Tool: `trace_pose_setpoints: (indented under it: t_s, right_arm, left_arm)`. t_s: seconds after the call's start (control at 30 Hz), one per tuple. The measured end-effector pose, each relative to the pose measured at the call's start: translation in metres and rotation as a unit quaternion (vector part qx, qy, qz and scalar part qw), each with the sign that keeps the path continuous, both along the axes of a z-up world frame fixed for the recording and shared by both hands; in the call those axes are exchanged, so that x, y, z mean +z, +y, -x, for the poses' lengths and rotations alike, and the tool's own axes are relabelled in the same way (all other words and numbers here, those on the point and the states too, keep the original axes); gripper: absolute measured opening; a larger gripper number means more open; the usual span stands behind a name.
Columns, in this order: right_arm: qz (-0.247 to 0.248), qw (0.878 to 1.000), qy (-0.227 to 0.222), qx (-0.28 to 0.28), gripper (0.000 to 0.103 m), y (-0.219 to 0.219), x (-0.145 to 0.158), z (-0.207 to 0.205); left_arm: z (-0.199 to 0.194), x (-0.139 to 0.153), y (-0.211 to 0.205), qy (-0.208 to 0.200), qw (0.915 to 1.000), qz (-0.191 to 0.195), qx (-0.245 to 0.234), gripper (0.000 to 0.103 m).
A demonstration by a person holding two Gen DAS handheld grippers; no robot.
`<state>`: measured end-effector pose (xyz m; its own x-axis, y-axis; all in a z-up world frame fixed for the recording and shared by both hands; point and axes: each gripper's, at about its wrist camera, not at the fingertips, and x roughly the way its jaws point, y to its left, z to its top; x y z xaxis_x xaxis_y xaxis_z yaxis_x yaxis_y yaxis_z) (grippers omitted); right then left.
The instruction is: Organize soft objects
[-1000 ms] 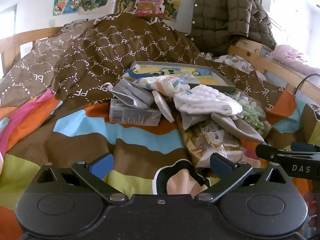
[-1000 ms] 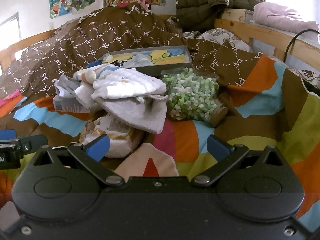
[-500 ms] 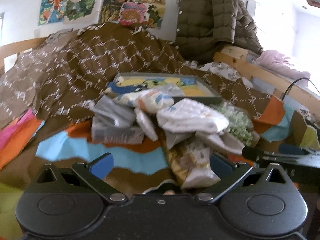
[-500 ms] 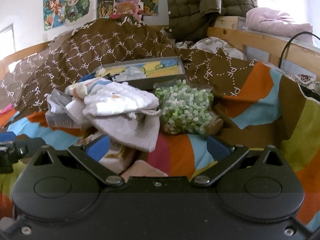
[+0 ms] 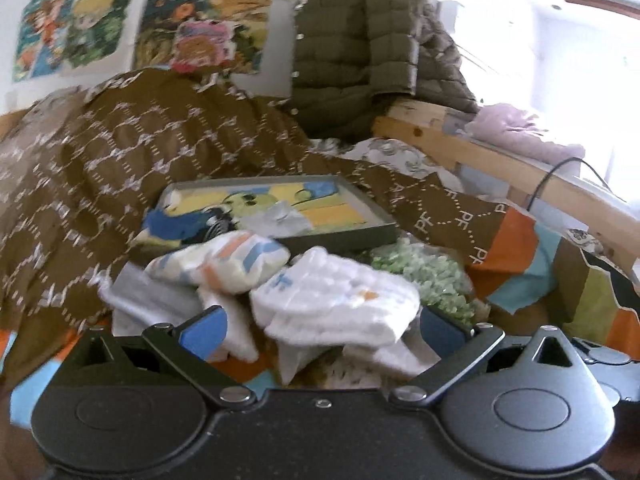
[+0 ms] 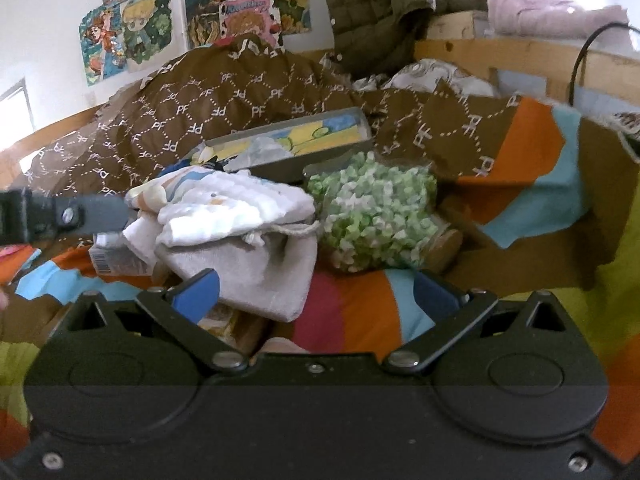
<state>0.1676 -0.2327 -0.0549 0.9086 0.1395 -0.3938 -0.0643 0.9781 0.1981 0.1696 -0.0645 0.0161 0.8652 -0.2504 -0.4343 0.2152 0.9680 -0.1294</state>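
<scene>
A pile of soft items lies on the striped bedspread [image 6: 360, 308]: a white bundled cloth [image 5: 336, 300] [image 6: 236, 208], a striped white-orange-blue cloth [image 5: 228, 260], and a grey drawstring pouch [image 6: 256, 272]. A grey tray [image 5: 344, 236] [image 6: 320, 160] with a cartoon lining sits behind the pile. My left gripper [image 5: 320, 326] is open, its fingers on either side of the white cloth. My right gripper [image 6: 316, 292] is open just in front of the grey pouch. The left gripper's finger [image 6: 96, 212] shows beside the pile in the right wrist view.
A bag of green and white pieces [image 6: 372, 212] [image 5: 424, 276] lies right of the pile. A small carton [image 6: 116, 260] lies under the cloths. A brown patterned quilt [image 5: 120, 160] is heaped behind. A wooden bed rail [image 5: 500, 164] and a green jacket [image 5: 360, 52] stand at the back right.
Both grippers have moved forward toward the pile. The left gripper now straddles the white cloth, and its finger has come level with the pile in the right wrist view.
</scene>
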Motion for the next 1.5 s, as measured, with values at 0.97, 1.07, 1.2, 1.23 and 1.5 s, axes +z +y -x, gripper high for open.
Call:
trace_pose_setpoints:
  t_s: [0.97, 1.07, 1.2, 1.23, 1.5]
  right_arm:
    - [-0.061, 0.997, 0.018, 0.042, 0.019, 0.006, -0.016, -0.02]
    - [-0.062, 0.997, 0.019, 0.04, 0.012, 0.007, -0.016, -0.018]
    - [-0.051, 0.998, 0.019, 0.04, 0.005, 0.01, -0.014, -0.017]
    - [-0.044, 0.998, 0.017, 0.039, 0.005, 0.011, -0.013, -0.017]
    - [0.006, 1.0, 0.006, 0.016, 0.003, 0.015, -0.005, -0.015]
  left_arm:
    - [-0.049, -0.014, -0.039, 0.051, 0.9834, -0.116, -0.13, 0.04]
    - [-0.05, -0.013, -0.04, 0.057, 0.9821, -0.119, -0.135, 0.025]
    - [-0.047, -0.01, -0.041, 0.05, 0.9821, -0.12, -0.137, 0.013]
    - [-0.045, -0.007, -0.04, 0.047, 0.9828, -0.117, -0.135, 0.01]
    - [-0.031, 0.021, -0.026, 0.01, 0.9911, -0.077, -0.108, 0.007]
